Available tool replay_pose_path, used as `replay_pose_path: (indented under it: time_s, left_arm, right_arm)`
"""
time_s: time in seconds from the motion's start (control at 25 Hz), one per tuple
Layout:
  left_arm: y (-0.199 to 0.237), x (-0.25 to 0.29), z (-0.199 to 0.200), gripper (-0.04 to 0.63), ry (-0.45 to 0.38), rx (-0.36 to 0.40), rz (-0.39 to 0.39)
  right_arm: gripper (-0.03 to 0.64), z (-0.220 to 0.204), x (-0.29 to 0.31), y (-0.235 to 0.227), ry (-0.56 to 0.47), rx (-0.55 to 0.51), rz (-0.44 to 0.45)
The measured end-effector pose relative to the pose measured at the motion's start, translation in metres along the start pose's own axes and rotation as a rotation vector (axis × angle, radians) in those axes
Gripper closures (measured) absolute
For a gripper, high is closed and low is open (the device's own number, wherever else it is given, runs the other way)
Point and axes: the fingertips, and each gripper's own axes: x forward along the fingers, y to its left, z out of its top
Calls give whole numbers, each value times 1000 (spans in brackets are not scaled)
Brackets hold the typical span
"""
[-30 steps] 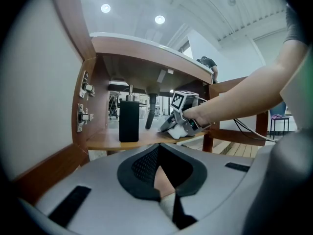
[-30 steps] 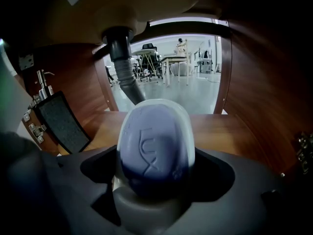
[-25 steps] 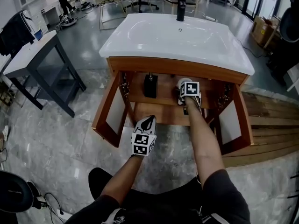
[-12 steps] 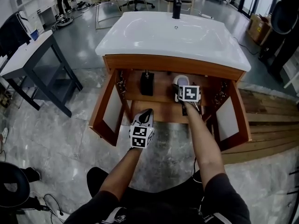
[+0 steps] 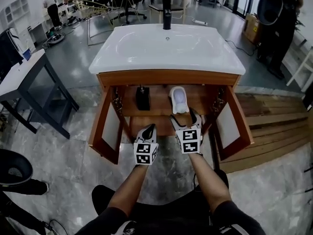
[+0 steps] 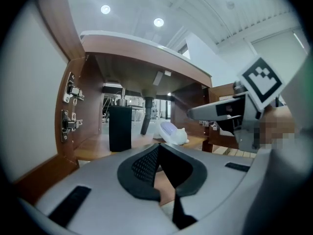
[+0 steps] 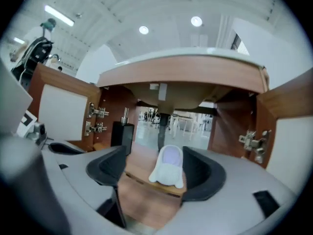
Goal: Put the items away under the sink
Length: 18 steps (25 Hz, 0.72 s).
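**Cabinet doors wide, white item on the shelf, both grippers outside**

At far left a dark-framed table stands well apart from the sink cabinet. A black chair base sits at the lower left on the marble floor. The cabinet's left door swings outward. The left gripper is just in front of the opening, with its jaws pressed together on nothing. Beside it the right gripper points level into the cabinet. Its jaws are apart and have just been closing a little, with nothing held between them. The right door stands open on the far side. Past it wooden planks lie on the floor, and a person stands at the top right.

The white basin with its black faucet tops the cabinet. On the shelf inside, a black pump bottle stands upright at the left. The white item rests near the shelf's front edge, right of the bottle and apart from it. It is beyond the right gripper's fingertips, and the drain pipe hangs behind it.
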Motion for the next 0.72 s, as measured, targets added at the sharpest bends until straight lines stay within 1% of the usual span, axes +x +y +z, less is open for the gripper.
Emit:
replay_pose_path:
  time_s: [0.08, 0.12, 0.24, 0.28, 0.32, 0.4, 0.48, 0.64, 0.72]
  left_arm:
    - [-2, -2, -1, 588, 4, -8, -1]
    - [-3, -2, -2, 588, 3, -11, -3]
    - [-4, -4, 3, 588, -12, -7, -12]
    - [-5, -7, 7, 588, -23, -10, -17]
    - [-5, -10, 13, 588, -33, -13, -21]
    - [-6, -18, 33, 589, -51, -16, -34]
    - [-7, -33, 62, 588, -68, -29, -49]
    - [-17, -62, 127, 588, -91, -82, -52]
    - [-23, -72, 165, 588, -88, -85, -51]
  right_arm:
    - [387, 0, -22, 5, -46, -47, -53]
    - [467, -3, -30, 7, -54, -57, -73]
    - [570, -20, -39, 12, -23, -18, -86]
    - [589, -25, -40, 14, -4, -2, -82]
    - [593, -27, -41, 16, 13, 10, -74]
    - [594, -17, -44, 20, 25, 30, -51]
    - [594, 11, -51, 23, 14, 43, -26]
    - [594, 79, -71, 22, -7, 39, 13]
    - [594, 115, -83, 15, -1, 82, 12]
